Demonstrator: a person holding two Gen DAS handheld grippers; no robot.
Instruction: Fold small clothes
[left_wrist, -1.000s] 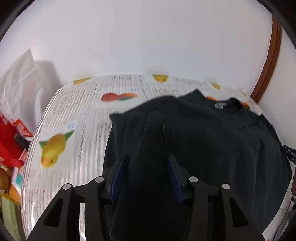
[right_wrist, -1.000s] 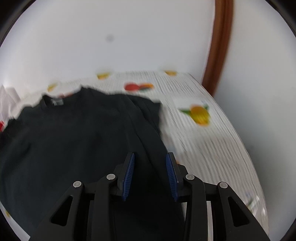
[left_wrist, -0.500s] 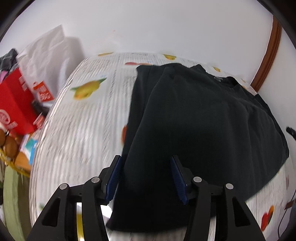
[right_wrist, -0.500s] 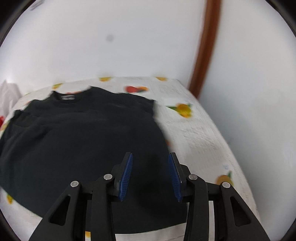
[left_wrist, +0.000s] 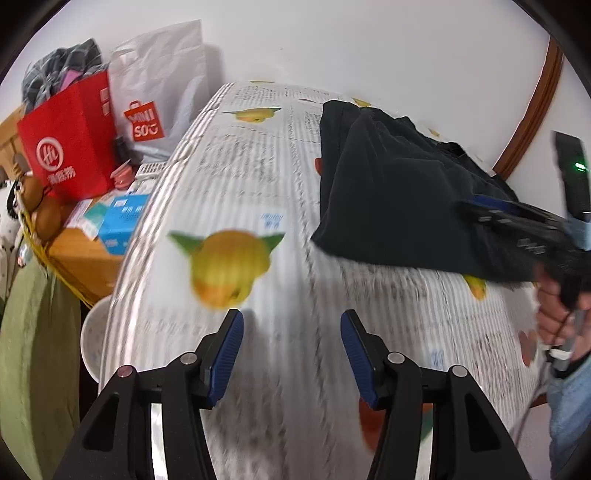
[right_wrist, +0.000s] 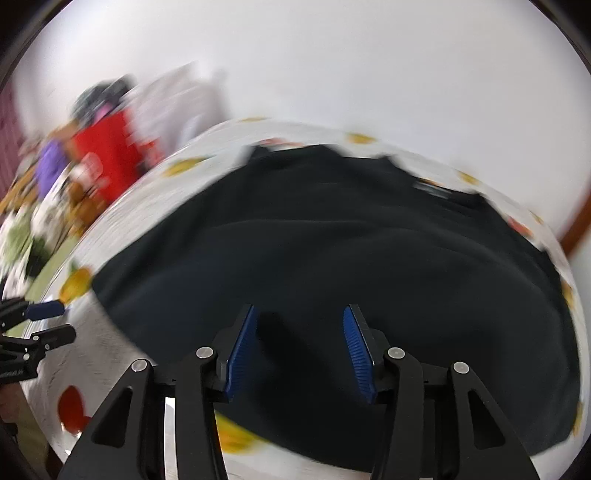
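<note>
Both tongs just opening, empty, left tongs (left_wrist: 291, 347) over tablecloth (left_wrist: 258, 177), right tongs (right_wrist: 300, 343) above black shirt (right_wrist: 332, 240)

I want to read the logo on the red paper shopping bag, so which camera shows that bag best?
The left wrist view: the red paper shopping bag is fairly sharp there, its white round logo and characters facing the camera, beside the fruit-print tablecloth. The right wrist view shows it only as a motion-blurred red patch, logo unreadable.

Bright, even light, soft shadows. Fisheye warp w/ dark corners. Heavy motion blur, esp. right wrist view, around the table (left_wrist: 236, 192).
</note>
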